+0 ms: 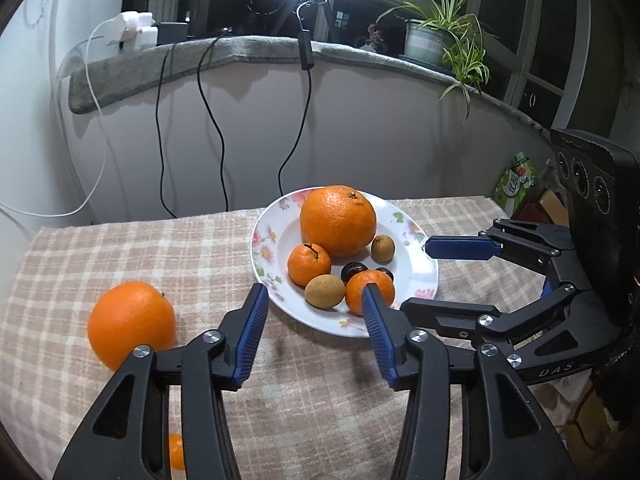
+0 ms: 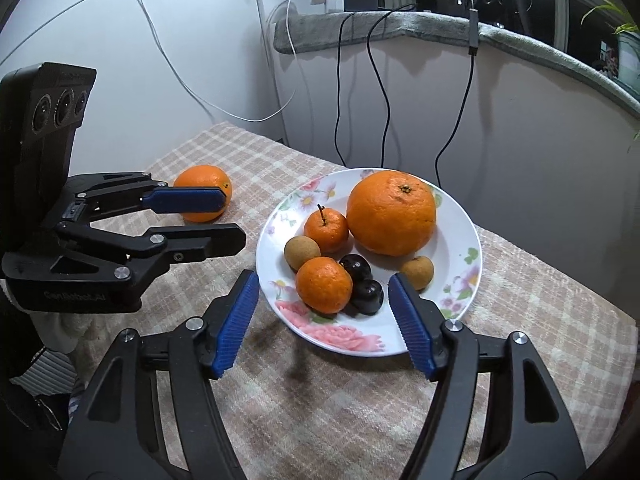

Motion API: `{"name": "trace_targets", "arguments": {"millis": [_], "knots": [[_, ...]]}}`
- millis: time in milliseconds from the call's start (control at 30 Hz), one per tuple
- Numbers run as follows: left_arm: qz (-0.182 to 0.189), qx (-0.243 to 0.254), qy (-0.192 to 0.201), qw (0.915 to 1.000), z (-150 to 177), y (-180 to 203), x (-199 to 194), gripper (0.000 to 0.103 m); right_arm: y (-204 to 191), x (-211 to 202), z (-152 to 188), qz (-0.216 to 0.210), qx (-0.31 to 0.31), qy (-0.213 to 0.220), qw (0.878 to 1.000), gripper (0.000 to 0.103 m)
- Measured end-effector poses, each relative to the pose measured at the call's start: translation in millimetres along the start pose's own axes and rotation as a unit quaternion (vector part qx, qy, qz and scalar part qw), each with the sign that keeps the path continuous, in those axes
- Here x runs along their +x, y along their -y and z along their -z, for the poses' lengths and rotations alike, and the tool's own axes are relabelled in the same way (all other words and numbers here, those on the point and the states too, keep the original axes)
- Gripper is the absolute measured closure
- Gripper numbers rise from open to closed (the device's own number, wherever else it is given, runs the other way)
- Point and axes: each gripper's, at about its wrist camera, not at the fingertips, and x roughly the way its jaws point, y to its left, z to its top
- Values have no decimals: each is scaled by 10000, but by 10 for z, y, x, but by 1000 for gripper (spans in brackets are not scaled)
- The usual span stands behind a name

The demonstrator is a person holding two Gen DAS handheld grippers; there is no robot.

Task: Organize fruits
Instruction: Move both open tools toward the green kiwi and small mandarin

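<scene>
Fruits mostly sit on a white round ceramic plate with pink floral rim (image 2: 460,280), toward the far right part of the beige plaid cloth-covered table (image 2: 320,400).

Largest to smallest on the plate: one big orange (image 2: 391,212) at the plate's far side; two small tangerines, one with stem (image 2: 326,229) beside the big orange, another (image 2: 323,285) nearer the front rim; two tan round longans, one at the plate's left (image 2: 301,253), one at its right (image 2: 417,272); two dark glossy cherries (image 2: 362,280) touching, in the middle front.

One medium loose orange (image 1: 131,325) lies on the cloth off the plate, near the table's left side. A small orange piece (image 1: 176,451) shows low between the left linkage bars; cannot tell what it is.

Left gripper (image 1: 314,336) jaws spread wide, holding nothing; the loose orange lies just outside its left finger, and the plate's front rim is ahead of the fingertips.

Right gripper (image 2: 322,324) wide apart, empty, jaws straddling the plate's near rim, with the front tangerine and cherries just ahead.
</scene>
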Motion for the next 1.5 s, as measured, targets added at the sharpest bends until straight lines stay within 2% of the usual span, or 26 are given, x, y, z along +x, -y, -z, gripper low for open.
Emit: {"name": "trace_targets", "arguments": {"millis": [233, 567, 733, 933, 1233, 1367, 1500], "knots": [[-37, -70, 119, 9999, 27, -38, -152, 53, -28, -129, 30, 50, 146, 246, 9996, 33], [-253, -249, 296, 9989, 125, -202, -408, 53, -84, -105, 130, -161, 506, 264, 9982, 33], [-377, -374, 335, 9980, 242, -342, -540, 53, -154, -115, 153, -438, 624, 289, 9967, 33], [-537, -692, 386, 9954, 440, -595, -756, 53, -264, -211, 131, -1079, 769, 419, 9903, 33], [-757, -995, 499, 9909, 771, -833, -1081, 53, -650, -248, 12, -1430, 312, 425, 9883, 33], [-783, -1151, 427, 9893, 924, -935, -1122, 53, -828, -218, -9, -1532, 142, 414, 9872, 33], [-769, -1315, 334, 9878, 1067, -1024, -1128, 53, -980, -134, -28, -1466, -48, 337, 9886, 33]]}}
